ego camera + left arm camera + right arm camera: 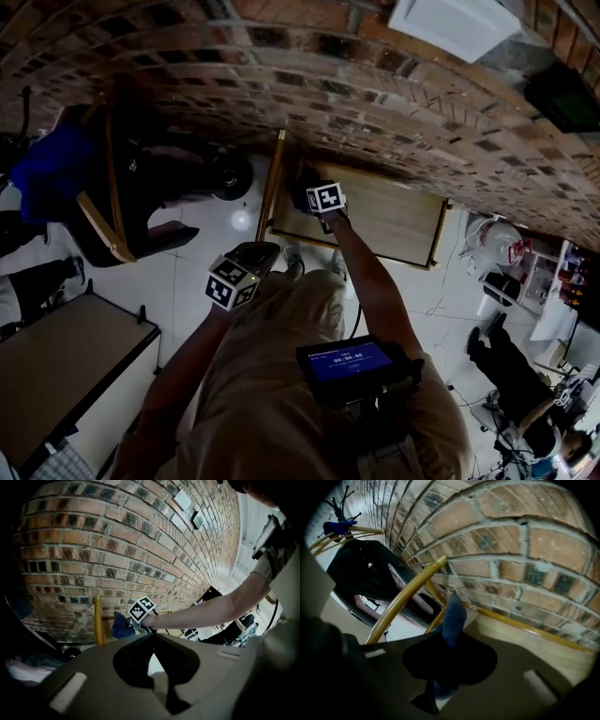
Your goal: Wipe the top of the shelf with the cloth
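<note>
Cloth [453, 613] (blue, bunched) sits over the shelf [389, 217] top's left end by the wall [281, 75], pinched tight in R gripper [449, 641] jaws, free end sticking up. Looks like the wipe's only starting. Next: press it flat & drag along the top. L gripper [153, 636] hangs near the body, jaws closed together, nothing in them.

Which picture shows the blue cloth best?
The right gripper view. There the cloth stands big and blue in the middle, pinched by the right gripper. The left gripper view shows it only as a small blue lump. In the dark head view I can't make it out.
</note>
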The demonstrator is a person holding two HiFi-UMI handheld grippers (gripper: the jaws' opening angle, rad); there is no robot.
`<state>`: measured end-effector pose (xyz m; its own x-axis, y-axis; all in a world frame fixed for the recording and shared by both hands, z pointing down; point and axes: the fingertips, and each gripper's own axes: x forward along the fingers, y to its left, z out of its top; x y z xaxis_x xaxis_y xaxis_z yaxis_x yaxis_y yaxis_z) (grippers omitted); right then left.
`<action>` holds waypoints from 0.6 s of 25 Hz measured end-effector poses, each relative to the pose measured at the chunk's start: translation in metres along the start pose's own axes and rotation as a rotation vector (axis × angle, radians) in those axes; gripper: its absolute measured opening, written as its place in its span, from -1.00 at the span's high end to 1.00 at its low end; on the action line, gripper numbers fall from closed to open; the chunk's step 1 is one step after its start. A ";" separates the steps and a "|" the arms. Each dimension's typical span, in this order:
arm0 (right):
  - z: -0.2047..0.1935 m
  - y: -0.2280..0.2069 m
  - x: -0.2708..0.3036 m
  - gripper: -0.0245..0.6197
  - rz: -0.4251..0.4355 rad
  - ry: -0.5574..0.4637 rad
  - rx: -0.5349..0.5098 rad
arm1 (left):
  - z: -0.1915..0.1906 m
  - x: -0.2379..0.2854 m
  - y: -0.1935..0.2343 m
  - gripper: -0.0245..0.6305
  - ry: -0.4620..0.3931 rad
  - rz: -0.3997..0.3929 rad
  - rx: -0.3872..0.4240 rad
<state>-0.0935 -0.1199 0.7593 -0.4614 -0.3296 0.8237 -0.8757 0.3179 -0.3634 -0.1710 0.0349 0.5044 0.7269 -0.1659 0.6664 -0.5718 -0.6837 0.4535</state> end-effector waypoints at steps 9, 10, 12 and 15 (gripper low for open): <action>0.017 0.032 0.065 0.72 0.007 0.044 -0.002 | -0.032 -0.032 0.034 0.93 0.018 0.018 -0.051; 0.017 0.034 0.070 0.72 0.005 0.052 0.001 | -0.035 -0.034 0.038 0.93 0.019 0.023 -0.060; 0.015 0.036 0.080 0.72 -0.003 0.074 -0.001 | -0.039 -0.038 0.045 0.93 0.019 0.035 -0.079; 0.010 0.035 0.091 0.72 -0.024 0.103 -0.010 | -0.043 -0.041 0.049 0.93 0.022 0.042 -0.095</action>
<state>-0.1676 -0.1474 0.8173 -0.4225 -0.2439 0.8729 -0.8848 0.3196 -0.3390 -0.2449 0.0381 0.5249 0.6938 -0.1769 0.6981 -0.6359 -0.6055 0.4785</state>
